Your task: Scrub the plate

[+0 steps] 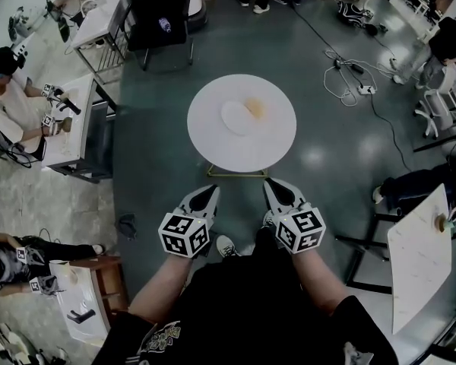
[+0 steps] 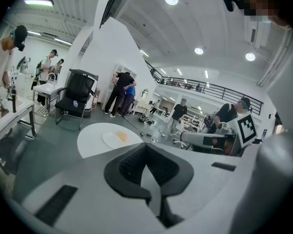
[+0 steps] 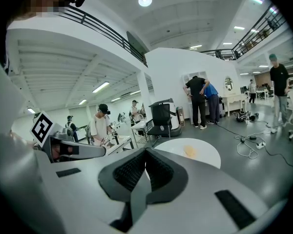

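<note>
Left gripper (image 1: pixel 211 192) and right gripper (image 1: pixel 269 184), jaws together and empty, hover near the round worktop (image 1: pixel 277 141), which carries a white plate (image 1: pixel 235 119).

Orange blob (image 1: pixel 254 109) on plate (image 1: pixel 232 120), unidentifiable

A black chair (image 1: pixel 161 21) and loose cables (image 1: pixel 355 68) sit beyond the round white table (image 1: pixel 277 149).
</note>
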